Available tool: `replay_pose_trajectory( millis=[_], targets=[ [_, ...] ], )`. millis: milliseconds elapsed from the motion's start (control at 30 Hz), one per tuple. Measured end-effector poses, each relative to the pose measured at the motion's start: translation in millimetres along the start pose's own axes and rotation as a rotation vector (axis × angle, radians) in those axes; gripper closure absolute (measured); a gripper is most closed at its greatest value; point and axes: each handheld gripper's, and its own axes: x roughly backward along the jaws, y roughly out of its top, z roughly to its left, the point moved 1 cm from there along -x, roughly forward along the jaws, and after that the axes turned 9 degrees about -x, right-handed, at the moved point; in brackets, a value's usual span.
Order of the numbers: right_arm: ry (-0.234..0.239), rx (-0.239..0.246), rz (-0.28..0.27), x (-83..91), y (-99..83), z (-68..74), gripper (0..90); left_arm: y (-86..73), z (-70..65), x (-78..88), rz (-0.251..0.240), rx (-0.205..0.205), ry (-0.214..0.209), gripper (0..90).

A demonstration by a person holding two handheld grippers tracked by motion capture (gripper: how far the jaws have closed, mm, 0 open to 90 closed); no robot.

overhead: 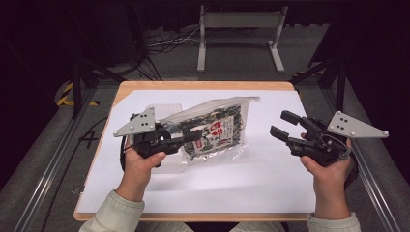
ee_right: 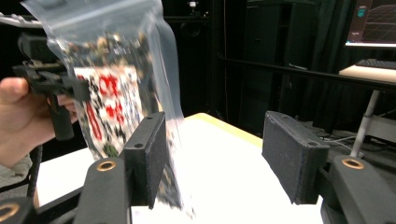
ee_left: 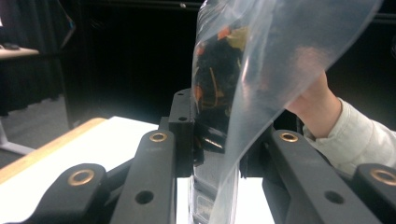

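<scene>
Left claw (overhead: 186,137) clamps clear bag (overhead: 215,128); contents partly obscured. Right claw (overhead: 285,124) agape, holding nothing.

Wooden table (overhead: 203,86), white sheet (overhead: 270,183) covering most of top

A wooden table (overhead: 203,86) carries a large white sheet (overhead: 232,183) that covers most of its top, leaving a strip of wood bare along the far edge and the left side. Beyond the table, on the grey floor (overhead: 237,58), stands a pale metal frame (overhead: 240,20) on two feet, with loose cables (overhead: 167,41) lying to its left. Yellow-and-black tape (overhead: 65,94), possibly a floor marking, sits at far left. A lit monitor (ee_right: 376,22) glows above a keyboard (ee_right: 377,63) on a side desk (ee_right: 369,73).
</scene>
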Motion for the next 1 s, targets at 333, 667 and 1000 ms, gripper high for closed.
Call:
replay_pose_trajectory(
  millis=[333,667,1000],
  targets=[
    [-0.05,-0.026,-0.008,8.4,-5.0,-8.9,42.6,5.5,11.6,19.4,-0.039,-0.003,0.077,72.2],
    [-0.08,-0.038,0.033,5.6,-12.2,-17.1,42.6,6.9,15.0,29.5,-0.025,-0.01,0.198,72.3],
    [-0.097,-0.046,0.046,6.4,-16.2,-24.6,43.7,5.0,19.7,36.8,-0.016,-0.02,0.306,72.3]
  ],
)
